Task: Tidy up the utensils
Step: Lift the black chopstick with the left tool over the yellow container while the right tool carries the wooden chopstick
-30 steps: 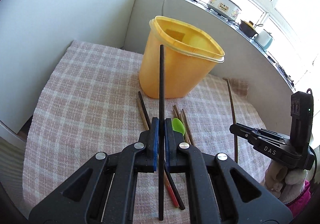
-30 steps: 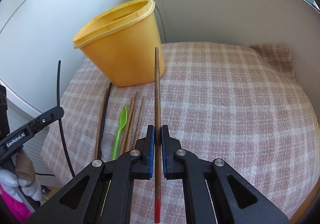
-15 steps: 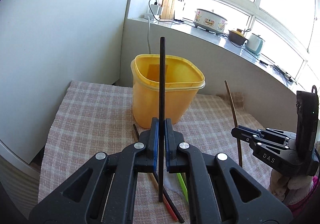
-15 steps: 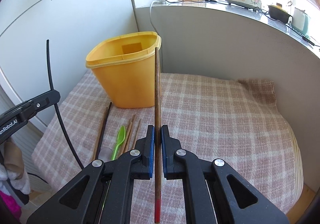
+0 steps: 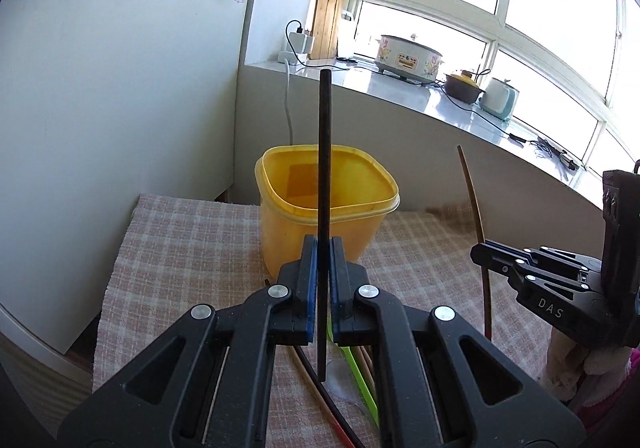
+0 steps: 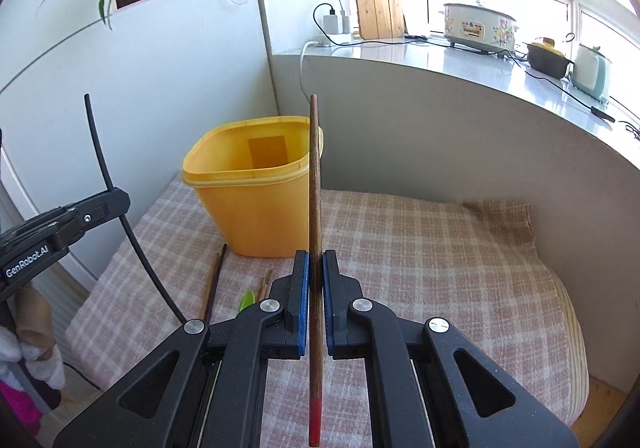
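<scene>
Your left claw (image 5: 323, 248) pinches a black chopstick (image 5: 324, 152), right claw (image 6: 315, 260) a brown chopstick (image 6: 315, 184); yellow tub (image 6: 256, 204) looks empty, several utensils (image 6: 214, 280) left on the cloth.

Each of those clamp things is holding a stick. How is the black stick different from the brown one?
The black chopstick is dark along its whole length; the brown chopstick is wood-coloured with a red end. The black one sits in the left hand-held gripper, the brown one in the right hand-held gripper. Both are thin and straight, pinched between blue pads, off the checked cloth, in front of the yellow tub.
</scene>
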The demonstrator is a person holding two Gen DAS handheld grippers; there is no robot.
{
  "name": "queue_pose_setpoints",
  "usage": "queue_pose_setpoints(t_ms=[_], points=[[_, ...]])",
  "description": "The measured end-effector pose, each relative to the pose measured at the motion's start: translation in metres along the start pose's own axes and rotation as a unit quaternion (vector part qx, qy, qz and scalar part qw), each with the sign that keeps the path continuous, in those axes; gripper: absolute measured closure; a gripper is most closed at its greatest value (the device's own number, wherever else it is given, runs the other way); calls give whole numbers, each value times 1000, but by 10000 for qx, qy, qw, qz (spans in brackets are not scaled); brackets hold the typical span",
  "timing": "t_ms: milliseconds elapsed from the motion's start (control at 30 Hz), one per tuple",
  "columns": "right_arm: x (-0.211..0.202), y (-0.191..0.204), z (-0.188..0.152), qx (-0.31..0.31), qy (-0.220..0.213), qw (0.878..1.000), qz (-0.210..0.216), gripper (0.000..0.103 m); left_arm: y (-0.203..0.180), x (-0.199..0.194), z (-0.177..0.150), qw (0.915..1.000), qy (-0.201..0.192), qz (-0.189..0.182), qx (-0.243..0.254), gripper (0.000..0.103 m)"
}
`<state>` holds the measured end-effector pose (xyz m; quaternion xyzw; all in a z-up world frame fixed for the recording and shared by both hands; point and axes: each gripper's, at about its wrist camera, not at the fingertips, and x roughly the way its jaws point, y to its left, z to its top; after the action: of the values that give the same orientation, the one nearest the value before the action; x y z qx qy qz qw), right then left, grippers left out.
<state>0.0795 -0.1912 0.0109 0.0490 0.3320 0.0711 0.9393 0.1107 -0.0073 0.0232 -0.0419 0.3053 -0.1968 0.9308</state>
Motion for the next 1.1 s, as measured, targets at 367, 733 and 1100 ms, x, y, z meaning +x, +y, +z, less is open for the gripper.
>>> queue_pose_setpoints(t_ms=[367, 733, 1100], points=[[-22, 15, 52, -11, -643, 9973, 343, 98, -5, -23, 53, 9984, -483, -286, 49, 100], [-14, 33, 105, -43, -1152, 9919, 539, 98, -14, -20, 113, 9947, -986, -224, 187, 100], [31, 35, 148, 123, -1309, 9900, 513, 98, -4, 30, 141, 9954, -955, -8, 82, 100]])
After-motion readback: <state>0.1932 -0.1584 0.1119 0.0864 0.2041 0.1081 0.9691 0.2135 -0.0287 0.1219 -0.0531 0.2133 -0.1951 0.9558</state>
